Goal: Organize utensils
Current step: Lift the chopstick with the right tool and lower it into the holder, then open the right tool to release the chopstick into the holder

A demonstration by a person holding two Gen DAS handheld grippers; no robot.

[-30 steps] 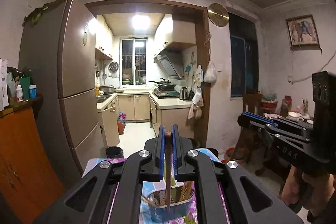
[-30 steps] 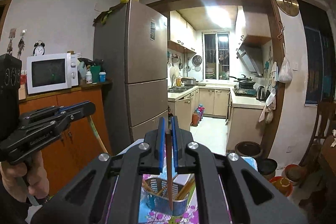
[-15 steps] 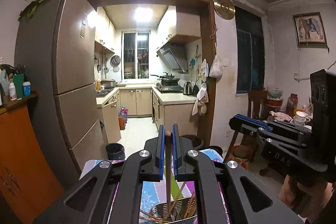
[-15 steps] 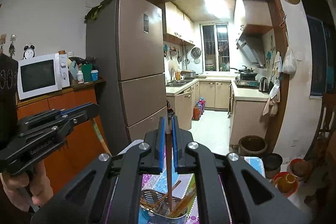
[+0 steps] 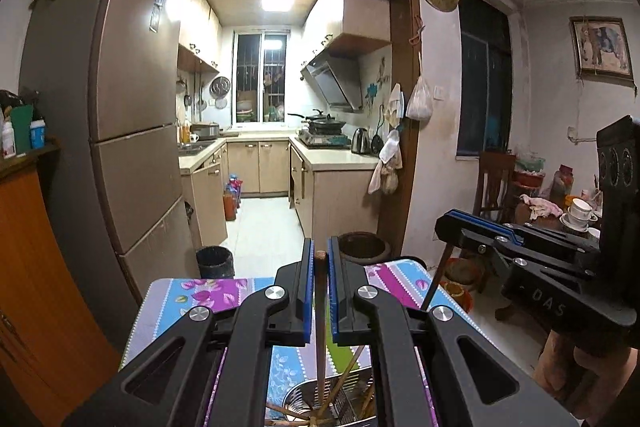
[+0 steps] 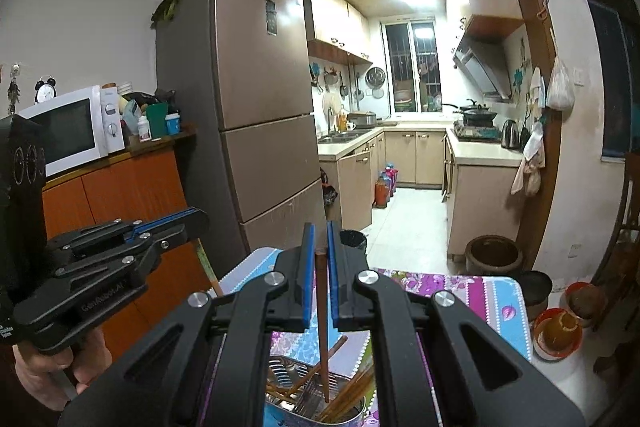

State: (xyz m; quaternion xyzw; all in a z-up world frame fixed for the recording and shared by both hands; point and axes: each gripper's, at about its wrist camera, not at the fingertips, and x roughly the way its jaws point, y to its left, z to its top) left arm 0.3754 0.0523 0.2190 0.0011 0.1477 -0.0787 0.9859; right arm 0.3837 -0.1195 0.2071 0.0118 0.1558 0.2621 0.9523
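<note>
The left claw [image 5: 319, 259] pinches an upright chopstick [image 5: 320, 327], its lower end inside the metal utensil holder [image 5: 344, 407] on the floral worktop [image 5: 176, 299]. The right claw [image 6: 318, 251] pinches another chopstick [image 6: 322, 327], tip down in the same holder.

Chopstick [image 6: 321, 303] in right tongs [image 6: 318, 247]

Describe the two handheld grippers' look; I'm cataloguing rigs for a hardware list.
Both are matte black plastic frames with silver screw heads. The left gripper and right gripper have long fingers lined with blue pads. White lettering marks their side bodies. No cables or sleeves show.
</note>
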